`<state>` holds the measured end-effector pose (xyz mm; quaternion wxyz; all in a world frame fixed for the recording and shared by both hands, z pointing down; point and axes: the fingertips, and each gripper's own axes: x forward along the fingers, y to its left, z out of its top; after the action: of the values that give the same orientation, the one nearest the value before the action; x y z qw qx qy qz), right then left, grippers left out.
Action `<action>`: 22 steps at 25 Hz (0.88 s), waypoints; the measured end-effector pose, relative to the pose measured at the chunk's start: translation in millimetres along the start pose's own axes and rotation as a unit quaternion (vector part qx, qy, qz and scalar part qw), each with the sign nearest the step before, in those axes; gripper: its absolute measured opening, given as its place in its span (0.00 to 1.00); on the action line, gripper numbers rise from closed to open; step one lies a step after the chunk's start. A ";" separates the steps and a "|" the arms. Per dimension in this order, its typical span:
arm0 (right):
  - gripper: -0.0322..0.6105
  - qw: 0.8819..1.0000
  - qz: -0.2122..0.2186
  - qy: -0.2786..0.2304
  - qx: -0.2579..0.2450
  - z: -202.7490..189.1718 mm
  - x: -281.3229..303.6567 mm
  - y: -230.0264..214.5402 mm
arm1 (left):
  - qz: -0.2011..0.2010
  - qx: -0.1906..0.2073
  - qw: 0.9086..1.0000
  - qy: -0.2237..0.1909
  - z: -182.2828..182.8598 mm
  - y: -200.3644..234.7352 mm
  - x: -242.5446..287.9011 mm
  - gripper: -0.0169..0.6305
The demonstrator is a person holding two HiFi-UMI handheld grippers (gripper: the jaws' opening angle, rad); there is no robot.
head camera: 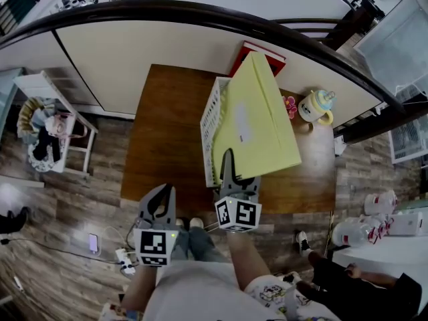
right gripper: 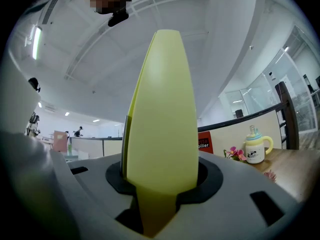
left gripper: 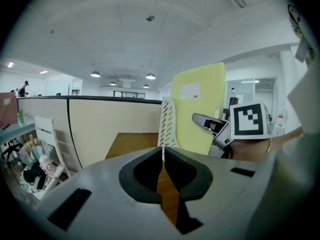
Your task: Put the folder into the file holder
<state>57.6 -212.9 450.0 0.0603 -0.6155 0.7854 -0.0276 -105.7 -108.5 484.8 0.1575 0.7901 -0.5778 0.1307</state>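
Wood-plank floor (head camera: 67,199), brown table (head camera: 167,132), curved cream partition (head camera: 134,52), white ceiling (left gripper: 125,24).

We see a pale yellow folder (head camera: 257,116) and a white slotted holder (head camera: 209,122). The bench (head camera: 167,132) is warm brown wood-grain. The mug (head camera: 314,108) is cream with a teal lid.

we hold two alike tools: the left gripper (head camera: 168,188) and right gripper (head camera: 229,155) have pale grey, tapering shells lined with black pads, with dark rectangular slots cut into the housing. the left cube (head camera: 154,243) and right cube (head camera: 237,214) are white with black square markers. we wear a light grey top (head camera: 194,293), blue jeans (head camera: 200,243) and white shoes (head camera: 196,224).
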 end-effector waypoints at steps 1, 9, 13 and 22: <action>0.29 1.000 0.001 0.004 -0.003 -2.7 -0.1 -0.6 | 0.000 -0.001 1.000 0.000 -0.2 -0.2 0.9 0.05; 0.29 0.999 0.016 0.041 -0.031 -25.4 -2.3 -0.8 | 0.001 -0.006 1.000 0.002 -4.8 -0.5 3.0 0.05; 0.30 0.997 0.029 0.061 -0.048 -35.6 -3.7 2.5 | 0.003 -0.010 1.000 0.002 -5.9 0.6 3.5 0.05; 0.32 0.992 0.048 0.084 -0.082 -49.6 -5.4 3.3 | 0.000 -0.012 1.000 0.005 -8.4 -4.7 9.4 0.05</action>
<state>49.3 -208.4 499.1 -0.0548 -0.5751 0.8162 -0.0120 -98.6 -112.0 495.7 0.1694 0.7876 -0.5786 0.1277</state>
